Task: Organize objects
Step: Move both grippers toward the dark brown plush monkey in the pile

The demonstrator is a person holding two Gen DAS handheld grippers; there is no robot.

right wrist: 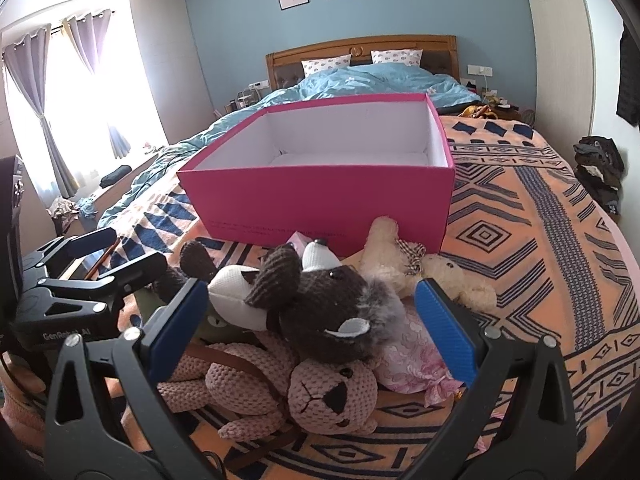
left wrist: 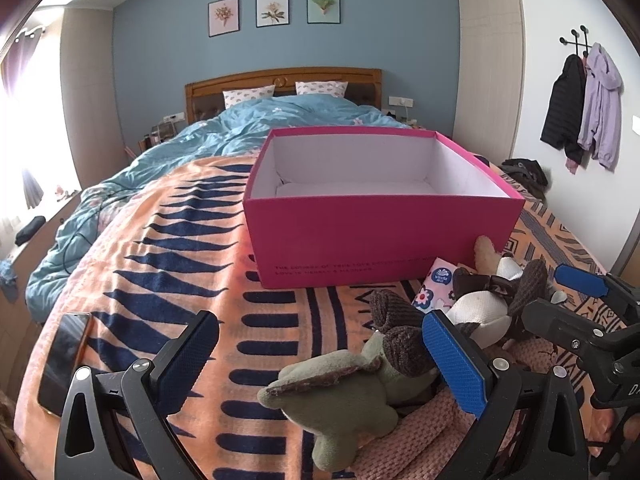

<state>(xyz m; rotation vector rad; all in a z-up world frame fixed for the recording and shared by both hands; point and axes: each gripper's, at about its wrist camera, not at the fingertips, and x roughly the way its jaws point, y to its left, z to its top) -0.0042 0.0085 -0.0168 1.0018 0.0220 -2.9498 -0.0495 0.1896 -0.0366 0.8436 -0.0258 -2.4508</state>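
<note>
In the left wrist view, the left gripper point(left wrist: 320, 360) is held wide open above a green plush toy point(left wrist: 340, 396), nothing gripped; a pink box point(left wrist: 372, 240) is seen behind. In the right wrist view, the right gripper point(right wrist: 316, 320) is spread open over a dark plush toy point(right wrist: 320, 300) lying on a pink knitted bear point(right wrist: 304, 392).

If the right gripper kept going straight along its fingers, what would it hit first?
Most likely the dark brown knitted plush on top of the toy pile: it lies between the open right gripper fingers, above the pink crocheted bear. Depth is unclear; the pink box stands farther on.
</note>
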